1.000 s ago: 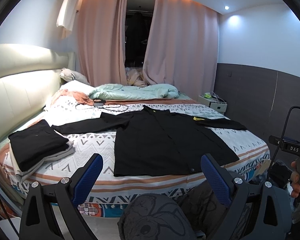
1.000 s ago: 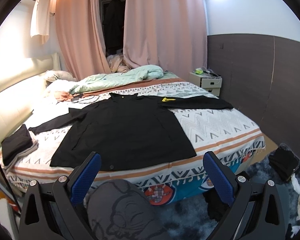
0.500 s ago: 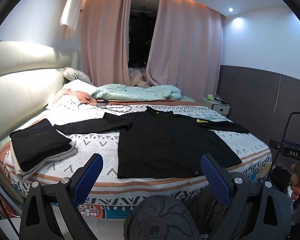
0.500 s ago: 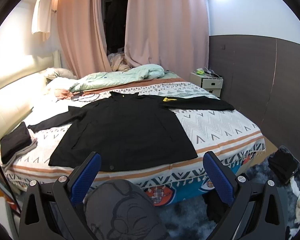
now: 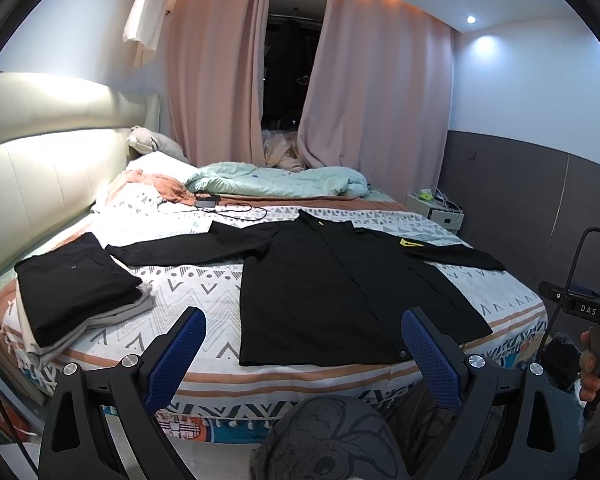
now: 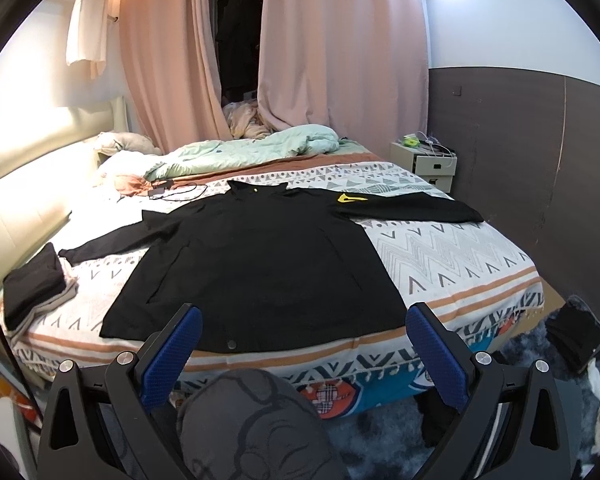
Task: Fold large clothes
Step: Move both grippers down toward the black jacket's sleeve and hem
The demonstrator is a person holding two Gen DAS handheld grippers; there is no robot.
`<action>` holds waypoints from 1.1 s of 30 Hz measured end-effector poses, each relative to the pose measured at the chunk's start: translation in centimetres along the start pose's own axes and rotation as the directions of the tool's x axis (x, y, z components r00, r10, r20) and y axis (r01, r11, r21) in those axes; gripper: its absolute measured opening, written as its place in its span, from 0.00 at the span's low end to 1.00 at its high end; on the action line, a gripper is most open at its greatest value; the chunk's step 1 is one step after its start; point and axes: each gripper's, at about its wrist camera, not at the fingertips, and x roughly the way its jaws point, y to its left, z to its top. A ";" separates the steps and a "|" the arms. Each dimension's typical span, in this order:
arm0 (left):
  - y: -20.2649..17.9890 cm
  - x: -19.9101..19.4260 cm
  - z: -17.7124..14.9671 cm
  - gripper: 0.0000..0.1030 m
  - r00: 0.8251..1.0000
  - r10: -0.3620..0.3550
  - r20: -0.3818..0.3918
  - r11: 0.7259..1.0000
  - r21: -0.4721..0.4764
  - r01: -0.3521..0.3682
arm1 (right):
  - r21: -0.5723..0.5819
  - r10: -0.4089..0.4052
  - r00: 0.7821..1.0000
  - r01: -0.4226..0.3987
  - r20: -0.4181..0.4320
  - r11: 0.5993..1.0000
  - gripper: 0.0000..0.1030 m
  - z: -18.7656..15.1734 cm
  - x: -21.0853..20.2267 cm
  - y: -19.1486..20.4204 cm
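A large black long-sleeved shirt [image 5: 332,296] lies spread flat on the patterned bed, sleeves stretched out left and right, a yellow mark on its right sleeve; it also shows in the right wrist view [image 6: 268,264]. My left gripper [image 5: 302,334] is open and empty, held off the foot of the bed, short of the shirt's hem. My right gripper [image 6: 300,330] is open and empty too, also short of the hem. The right gripper's handle with a hand on it shows in the left wrist view [image 5: 596,340].
A stack of folded dark and light clothes [image 5: 76,296] sits at the bed's left edge. A mint duvet [image 5: 276,178], pillows and a charger cable [image 5: 228,210] lie at the far side. A white nightstand [image 6: 426,160] stands right. Dark clothes [image 6: 572,336] lie on the floor rug.
Both grippers have risen slightly and drifted a little toward the bed. The shirt has not moved and both jaws stay open.
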 end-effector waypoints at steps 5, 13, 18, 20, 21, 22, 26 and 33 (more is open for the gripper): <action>1.2 1.5 0.8 0.96 0.999 0.032 -0.013 0.999 -0.016 -0.032 | -0.001 0.012 1.000 -0.012 -0.010 1.000 0.99 0.9 2.0 0.7; 2.9 3.6 2.1 0.96 0.998 0.067 -0.017 0.997 -0.037 -0.068 | 0.009 0.041 0.999 -0.041 -0.021 0.999 0.99 2.8 5.4 2.1; 4.2 5.3 3.0 0.96 0.996 0.091 -0.021 0.994 -0.061 -0.092 | -0.017 0.074 0.996 -0.075 -0.045 0.997 0.99 3.5 7.8 3.2; 4.8 6.1 3.4 0.96 0.995 0.098 -0.028 0.992 -0.071 -0.099 | -0.023 0.082 0.995 -0.083 -0.048 0.996 0.99 3.8 8.5 3.5; 4.9 6.4 3.6 0.96 0.994 0.100 -0.031 0.992 -0.074 -0.102 | -0.024 0.086 0.995 -0.087 -0.045 0.996 0.99 4.1 9.0 3.8; 5.3 7.0 3.9 0.96 0.994 0.105 -0.035 0.991 -0.075 -0.107 | -0.022 0.090 0.995 -0.091 -0.044 0.996 0.99 4.2 9.3 3.8; 6.3 8.7 4.8 0.96 0.991 0.130 -0.040 0.988 -0.075 -0.132 | -0.017 0.118 0.992 -0.119 -0.042 0.993 0.99 5.2 11.2 4.4; 9.2 11.7 6.3 0.96 0.983 0.176 -0.041 0.977 -0.113 -0.180 | 0.009 0.149 0.988 -0.148 -0.038 0.989 0.99 7.4 15.4 6.7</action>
